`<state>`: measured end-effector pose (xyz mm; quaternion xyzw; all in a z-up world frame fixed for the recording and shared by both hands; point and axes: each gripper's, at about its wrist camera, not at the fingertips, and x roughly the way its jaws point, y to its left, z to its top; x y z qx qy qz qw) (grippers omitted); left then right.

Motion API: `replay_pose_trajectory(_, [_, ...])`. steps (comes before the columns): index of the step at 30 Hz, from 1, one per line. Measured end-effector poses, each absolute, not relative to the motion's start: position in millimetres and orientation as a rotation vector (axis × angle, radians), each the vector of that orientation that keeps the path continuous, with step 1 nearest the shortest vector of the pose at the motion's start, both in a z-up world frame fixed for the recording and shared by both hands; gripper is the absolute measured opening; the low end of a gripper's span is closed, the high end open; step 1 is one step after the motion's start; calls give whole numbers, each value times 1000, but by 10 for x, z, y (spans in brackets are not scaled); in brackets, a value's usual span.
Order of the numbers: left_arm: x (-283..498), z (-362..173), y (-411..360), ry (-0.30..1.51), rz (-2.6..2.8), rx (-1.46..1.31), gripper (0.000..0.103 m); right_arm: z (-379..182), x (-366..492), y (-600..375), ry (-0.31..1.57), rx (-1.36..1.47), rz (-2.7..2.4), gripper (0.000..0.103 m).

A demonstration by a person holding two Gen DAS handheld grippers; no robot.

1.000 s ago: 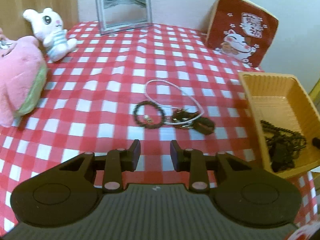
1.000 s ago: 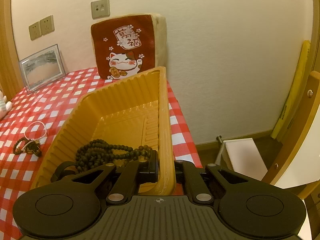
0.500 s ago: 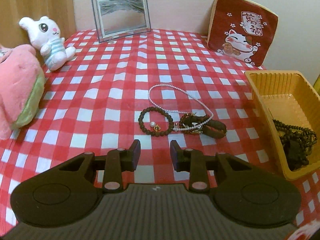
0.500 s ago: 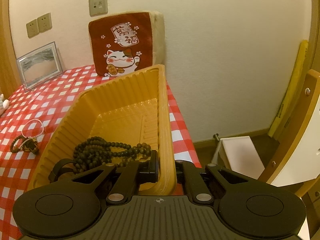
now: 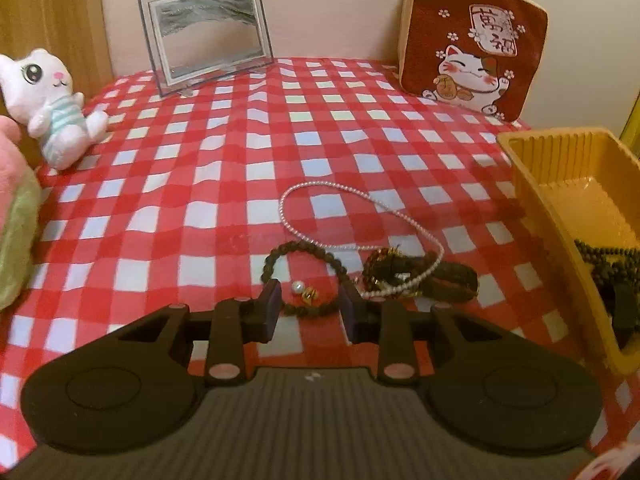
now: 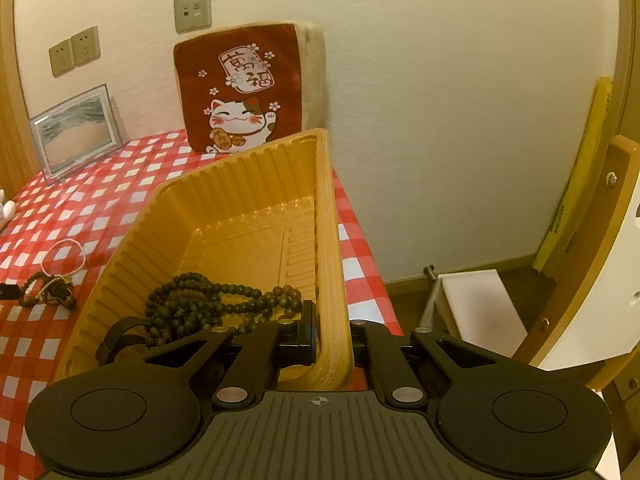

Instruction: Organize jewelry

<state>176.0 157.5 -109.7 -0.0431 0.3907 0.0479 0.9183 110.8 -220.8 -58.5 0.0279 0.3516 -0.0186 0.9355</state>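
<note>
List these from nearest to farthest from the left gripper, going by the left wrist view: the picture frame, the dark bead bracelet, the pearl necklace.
1. The dark bead bracelet, lying between the open fingers of the left gripper.
2. The pearl necklace, just beyond it, slightly to the right.
3. The picture frame, standing at the table's far edge, left of center.

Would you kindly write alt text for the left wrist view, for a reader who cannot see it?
The open left tool straddles a dark bead bracelet on a red checked tablecloth, beside a pearl necklace tangled with other jewelry. A yellow tray holding dark beads sits at right; plush toys, a picture frame and a cat cushion line the edges.
</note>
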Motion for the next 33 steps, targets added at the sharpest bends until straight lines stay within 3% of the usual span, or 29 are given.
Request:
replay_pose_trajectory(22, [2030, -1290, 1570, 857, 117, -64, 8, -598, 1113, -2186, 733, 61, -40, 5])
replay_pose_trajectory(33, [1961, -1182, 1591, 832, 106, -44, 7, -601, 1111, -2171, 732, 60, -35, 5])
